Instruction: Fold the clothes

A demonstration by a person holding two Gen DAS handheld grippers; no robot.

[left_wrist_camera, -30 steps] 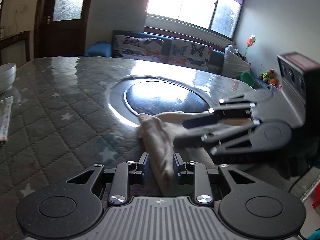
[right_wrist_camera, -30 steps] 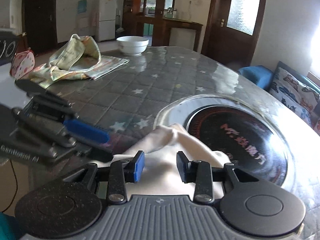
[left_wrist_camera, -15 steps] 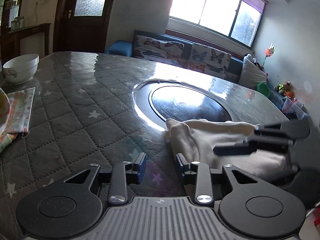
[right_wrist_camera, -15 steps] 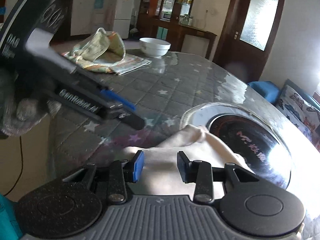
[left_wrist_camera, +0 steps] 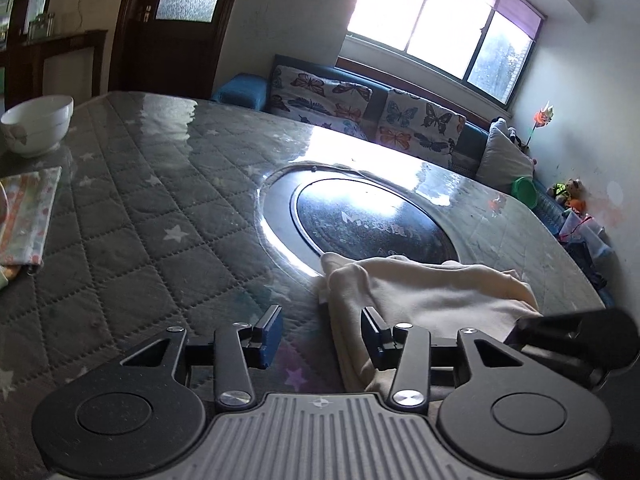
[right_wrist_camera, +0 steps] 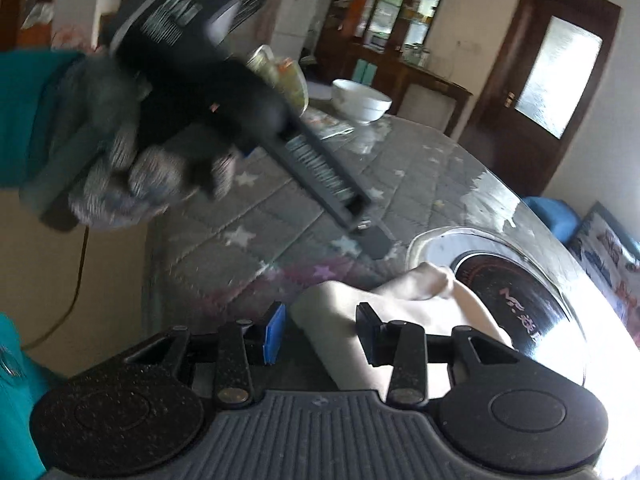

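Cream-white garment (left_wrist_camera: 432, 292), soft and plain, bunched into a rough, thick fold with rounded ridges and creases. Lying flat on the quilted, star-patterned counter (left_wrist_camera: 132, 216), lower centre to lower right of the left wrist frame, far edge overlapping the rim of the round dark inset. Lower centre in the right wrist frame (right_wrist_camera: 360, 312), one knotted corner pointing toward the inset. Another garment, pale and floral (left_wrist_camera: 24, 216), folded flat at far left.
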